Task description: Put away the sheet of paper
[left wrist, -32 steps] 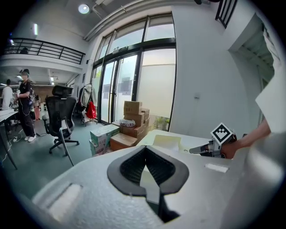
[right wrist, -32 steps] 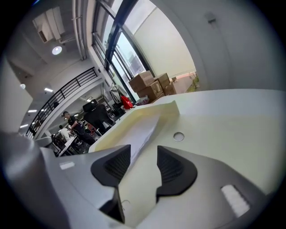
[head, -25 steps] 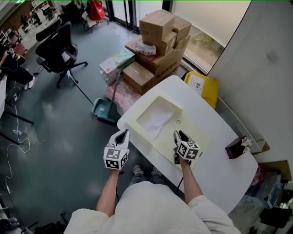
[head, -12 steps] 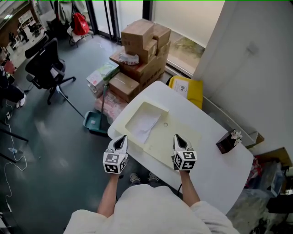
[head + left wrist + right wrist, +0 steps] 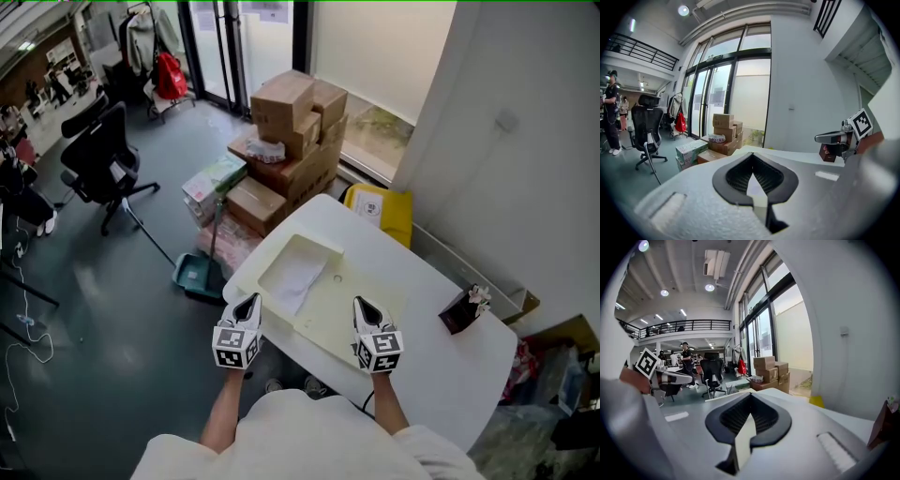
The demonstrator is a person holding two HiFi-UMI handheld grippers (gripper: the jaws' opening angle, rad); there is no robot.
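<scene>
The white sheet of paper (image 5: 298, 277) lies crumpled in the recess of a cream tray (image 5: 352, 305) on the white table (image 5: 441, 366). My right gripper (image 5: 362, 303) hovers over the tray's near edge, shut, with nothing between its fingers. My left gripper (image 5: 249, 300) is at the table's left front corner, shut and empty too. In the left gripper view the pads of my left gripper (image 5: 752, 172) meet, and the right gripper's marker cube (image 5: 860, 123) shows at the right. In the right gripper view my right gripper (image 5: 750, 414) has its pads together.
A small dark box (image 5: 459, 310) with something white in it stands at the table's right side. Beyond the table are a yellow bin (image 5: 380, 207), stacked cardboard boxes (image 5: 291, 117), a green dustpan (image 5: 193, 274) and an office chair (image 5: 98, 155). A white wall (image 5: 525, 141) runs along the right.
The right gripper's jaws have closed, and it has drawn back from the middle of the tray to its near edge. The head view has shifted slightly.
</scene>
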